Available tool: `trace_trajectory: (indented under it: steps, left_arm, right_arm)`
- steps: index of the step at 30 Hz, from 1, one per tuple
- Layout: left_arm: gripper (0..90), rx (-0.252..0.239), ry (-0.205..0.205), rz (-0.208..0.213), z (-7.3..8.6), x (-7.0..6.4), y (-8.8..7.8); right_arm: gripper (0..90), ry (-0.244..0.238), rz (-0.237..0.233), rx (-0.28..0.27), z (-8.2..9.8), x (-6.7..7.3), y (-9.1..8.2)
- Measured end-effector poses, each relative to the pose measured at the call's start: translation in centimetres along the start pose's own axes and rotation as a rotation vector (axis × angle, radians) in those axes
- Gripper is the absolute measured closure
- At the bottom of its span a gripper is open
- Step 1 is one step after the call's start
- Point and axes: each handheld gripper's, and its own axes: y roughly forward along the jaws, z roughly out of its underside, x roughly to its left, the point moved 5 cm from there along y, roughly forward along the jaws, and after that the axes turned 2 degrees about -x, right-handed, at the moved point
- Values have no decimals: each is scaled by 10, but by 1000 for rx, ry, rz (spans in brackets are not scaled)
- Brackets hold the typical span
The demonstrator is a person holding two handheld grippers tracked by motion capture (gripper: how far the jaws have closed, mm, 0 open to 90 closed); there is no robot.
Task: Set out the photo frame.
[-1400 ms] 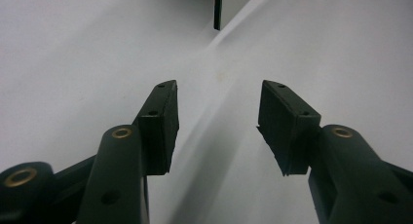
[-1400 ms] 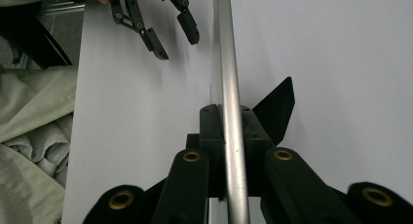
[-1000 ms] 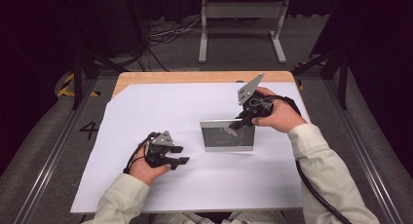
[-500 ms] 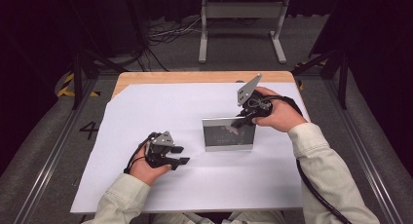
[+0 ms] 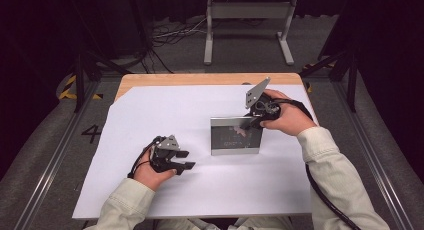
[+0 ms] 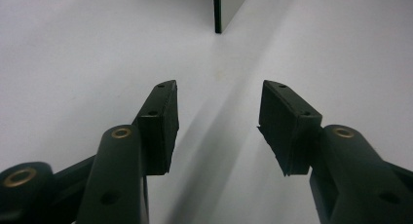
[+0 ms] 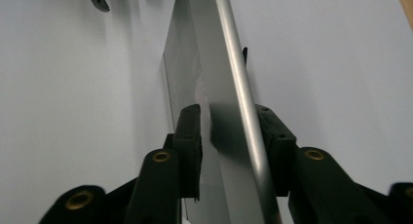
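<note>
A flat silver-framed panel [image 5: 235,136] with a dark, shiny face stands on edge on the white sheet [image 5: 150,115], right of centre. My right gripper [image 5: 252,121] is shut on its upper right corner. In the right gripper view the panel [image 7: 219,78] runs away between the two jaws, and the gripper [image 7: 228,136] clamps its rim. My left gripper [image 5: 185,160] rests low on the sheet to the panel's left, open and holding nothing. In the left gripper view its jaws [image 6: 218,121] stand wide apart, and the panel's near edge [image 6: 217,12] shows far ahead.
The white sheet covers most of a wooden table [image 5: 200,79]. A metal stand [image 5: 247,20] and cables [image 5: 170,35] lie on the floor beyond it. The left gripper's jaw tips [image 7: 97,0] show at the top of the right gripper view.
The right gripper has tipped the panel slightly more upright and its left edge has shifted a little to the right. The left gripper has stayed still.
</note>
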Motion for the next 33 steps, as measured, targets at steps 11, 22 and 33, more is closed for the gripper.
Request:
trace_trajectory:
  steps: [11, 22, 33]
  left_arm:
    - [484, -9, 0, -10, 0, 1, -2]
    - [476, -12, -3, -13, -2, 1, -1]
    - [468, -24, -12, -20, -3, 2, -2]
  right_arm:
    - [419, 69, 56, -108, -2, 4, -16]
    - [397, 103, 119, -159, 11, 12, -37]
    - [382, 179, 163, -216, 32, 20, -60]
